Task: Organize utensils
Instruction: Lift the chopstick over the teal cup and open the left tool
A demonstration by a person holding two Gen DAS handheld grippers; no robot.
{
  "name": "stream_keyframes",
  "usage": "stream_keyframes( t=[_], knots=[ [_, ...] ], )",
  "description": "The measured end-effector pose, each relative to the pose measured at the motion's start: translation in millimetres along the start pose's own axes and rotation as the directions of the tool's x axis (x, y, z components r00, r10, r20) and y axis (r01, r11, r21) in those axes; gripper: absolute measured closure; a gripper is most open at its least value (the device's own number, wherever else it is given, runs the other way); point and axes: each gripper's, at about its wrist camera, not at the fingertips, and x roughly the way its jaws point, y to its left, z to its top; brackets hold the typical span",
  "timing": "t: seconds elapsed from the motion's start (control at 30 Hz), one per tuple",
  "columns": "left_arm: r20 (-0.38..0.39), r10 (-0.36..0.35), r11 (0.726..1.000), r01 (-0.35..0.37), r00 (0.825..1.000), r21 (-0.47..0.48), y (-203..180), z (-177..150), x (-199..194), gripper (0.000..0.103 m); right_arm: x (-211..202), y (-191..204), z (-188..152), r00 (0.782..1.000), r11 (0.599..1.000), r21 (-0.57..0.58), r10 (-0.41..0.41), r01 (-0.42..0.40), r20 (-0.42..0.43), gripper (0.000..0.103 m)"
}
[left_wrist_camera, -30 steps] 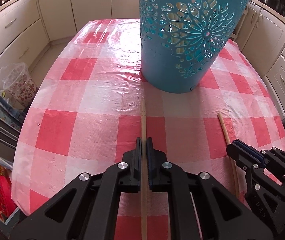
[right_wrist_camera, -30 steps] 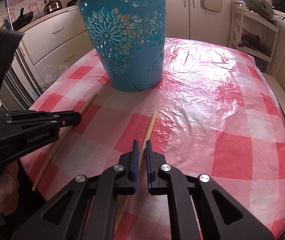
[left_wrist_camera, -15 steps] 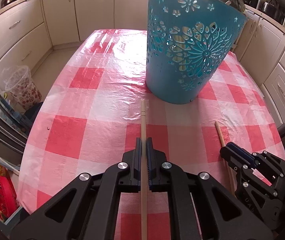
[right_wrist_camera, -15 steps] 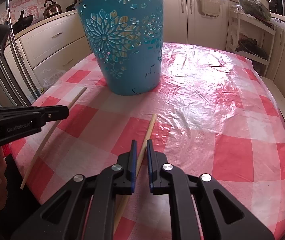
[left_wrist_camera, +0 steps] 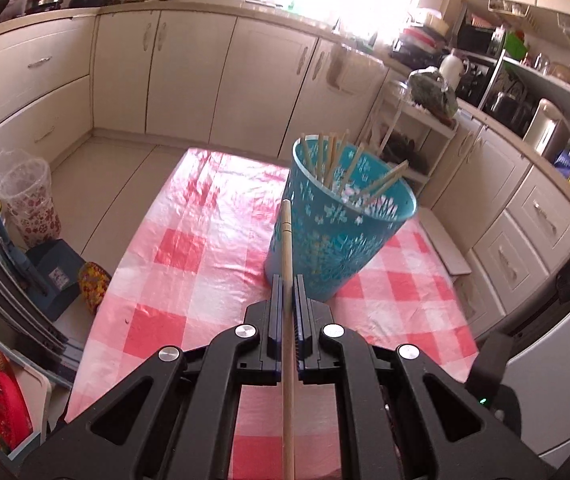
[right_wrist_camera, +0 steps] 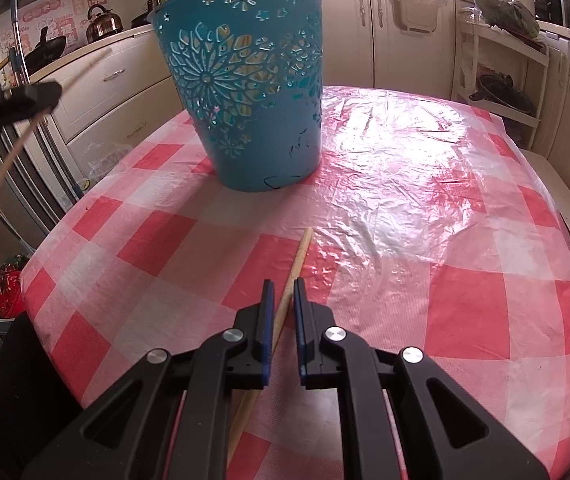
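My left gripper (left_wrist_camera: pixel 288 292) is shut on a long wooden chopstick (left_wrist_camera: pixel 285 248) and holds it high above the table, its tip pointing toward the teal cut-out basket (left_wrist_camera: pixel 337 236), which holds several chopsticks (left_wrist_camera: pixel 335 160). In the right wrist view the left gripper (right_wrist_camera: pixel 25 94) shows raised at the far left with its chopstick (right_wrist_camera: pixel 1 176). My right gripper (right_wrist_camera: pixel 283 300) is low over the table, jaws slightly apart astride a second chopstick (right_wrist_camera: pixel 295 264) lying on the checked cloth; the pads do not clearly pinch it. The basket (right_wrist_camera: pixel 245 80) stands beyond.
The table has a red-and-white checked plastic cloth (right_wrist_camera: pixel 425 208). Its left edge (right_wrist_camera: pixel 41 248) and near edge are close to the right gripper. Kitchen cabinets (left_wrist_camera: pixel 189 72) ring the room. A small bin (left_wrist_camera: pixel 29 200) stands on the floor left of the table.
My left gripper has risen well above the table with its chopstick, now looking down into the basket. The right gripper stayed low over the second chopstick, edging slightly forward.
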Motion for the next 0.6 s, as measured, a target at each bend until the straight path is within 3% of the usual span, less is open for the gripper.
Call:
stream_keyframes(
  t=[0.17, 0.3, 0.6],
  knots=[
    [0.121, -0.035, 0.999, 0.035, 0.992, 0.000, -12.1, 39.4, -30.4, 0.098, 0.3, -2.5, 0.4, 1.000, 1.000, 0.012, 0.016, -0.016, 0.002, 0.093],
    [0.203, -0.051, 0.999, 0.047, 0.978, 0.023, -32.5, 69.7, -32.3, 0.098, -0.2, -5.3, 0.0, 0.999, 0.999, 0.029, 0.034, -0.034, 0.005, 0.093],
    [0.351, -0.021, 0.998, -0.001, 0.936, 0.064, -75.5, 130.5, 27.9, 0.098, 0.0, -9.5, 0.0, 0.998, 0.997, 0.047, 0.067, -0.068, 0.009, 0.093]
  ],
)
